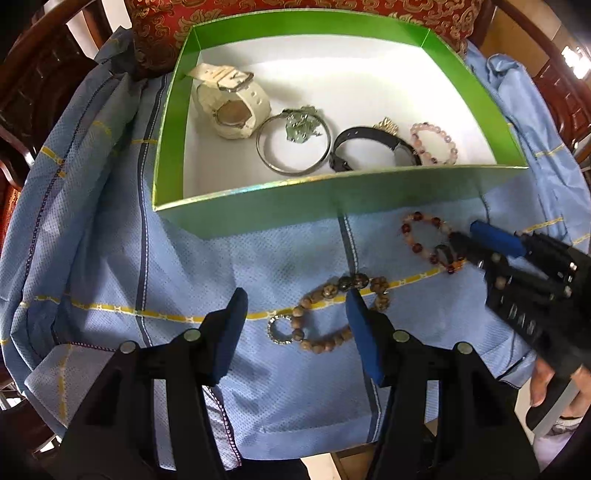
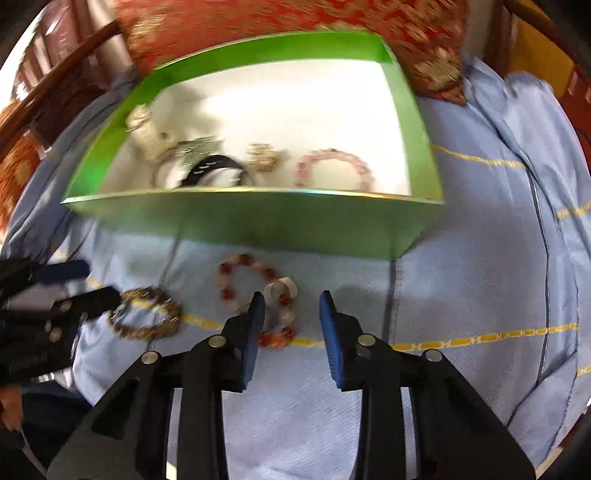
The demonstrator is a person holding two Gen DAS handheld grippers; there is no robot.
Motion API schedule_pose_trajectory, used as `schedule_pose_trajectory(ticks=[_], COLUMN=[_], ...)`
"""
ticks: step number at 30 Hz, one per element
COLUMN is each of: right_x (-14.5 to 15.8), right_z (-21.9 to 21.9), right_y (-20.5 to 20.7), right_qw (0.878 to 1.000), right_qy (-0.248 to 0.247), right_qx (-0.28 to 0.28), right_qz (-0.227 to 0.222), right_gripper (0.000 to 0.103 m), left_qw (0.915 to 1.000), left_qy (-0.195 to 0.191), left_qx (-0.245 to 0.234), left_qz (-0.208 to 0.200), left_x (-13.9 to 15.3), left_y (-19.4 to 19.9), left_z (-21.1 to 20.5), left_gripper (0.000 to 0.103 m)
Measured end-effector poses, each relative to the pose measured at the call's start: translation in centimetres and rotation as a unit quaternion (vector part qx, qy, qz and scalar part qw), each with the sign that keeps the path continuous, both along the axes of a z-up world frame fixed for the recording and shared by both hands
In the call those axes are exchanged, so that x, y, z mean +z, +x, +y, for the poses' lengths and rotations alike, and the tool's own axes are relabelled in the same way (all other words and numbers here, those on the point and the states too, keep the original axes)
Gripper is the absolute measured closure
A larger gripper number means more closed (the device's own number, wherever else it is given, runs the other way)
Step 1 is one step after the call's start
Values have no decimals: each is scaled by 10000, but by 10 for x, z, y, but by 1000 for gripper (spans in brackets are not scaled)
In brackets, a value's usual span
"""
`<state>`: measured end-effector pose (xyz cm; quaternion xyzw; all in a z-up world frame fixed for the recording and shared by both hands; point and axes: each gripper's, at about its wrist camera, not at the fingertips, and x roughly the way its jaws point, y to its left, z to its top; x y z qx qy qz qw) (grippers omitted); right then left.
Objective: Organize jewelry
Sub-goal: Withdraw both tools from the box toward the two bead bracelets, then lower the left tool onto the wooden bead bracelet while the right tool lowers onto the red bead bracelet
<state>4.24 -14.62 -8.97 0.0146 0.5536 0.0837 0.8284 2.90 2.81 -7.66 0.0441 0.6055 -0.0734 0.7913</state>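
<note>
A green box (image 1: 258, 210) with a white floor holds a white watch (image 1: 231, 107), a silver bangle (image 1: 293, 146), a black watch (image 1: 369, 147) and a pink bead bracelet (image 1: 436, 144). On the blue cloth in front lie a brown bead bracelet (image 1: 332, 310) with a small sparkly ring (image 1: 280, 330), and a red-and-white bead bracelet (image 1: 428, 236). My left gripper (image 1: 297, 306) is open over the brown bracelet. My right gripper (image 2: 291, 306) is open around the near part of the red-and-white bracelet (image 2: 258, 295). The box (image 2: 258, 218) also shows in the blurred right wrist view.
A blue cloth (image 1: 110, 221) with yellow stripes covers the surface and is rumpled at both sides. A red and gold cushion (image 1: 295, 14) lies behind the box. Dark wooden chair parts (image 1: 37, 74) stand at the left and right edges.
</note>
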Motion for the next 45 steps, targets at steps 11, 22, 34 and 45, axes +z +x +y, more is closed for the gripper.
schedule_pose_trajectory(ticks=[11,22,34,45], right_x=[0,32,-7,-11], right_z=[14,-12,-15,4], right_y=[-10,-21,-19,-21], right_qw=[9989,9996,9995,9982], right_qy=[-193,95,-299,-533], right_qx=[417,143,-3,281], right_qz=[54,-210,82,-41], right_gripper=[95,95,82,92], left_qw=[9997,9993,9980,9988], left_qy=[227,278,600,421], left_qx=[-127,-103,-113,-238], left_qz=[49,216,140,96], left_x=[-9,-20,-32,-27], left_y=[9,12,11,10], left_z=[-19,-17,-32,-51], left_gripper=[44,64,58,87])
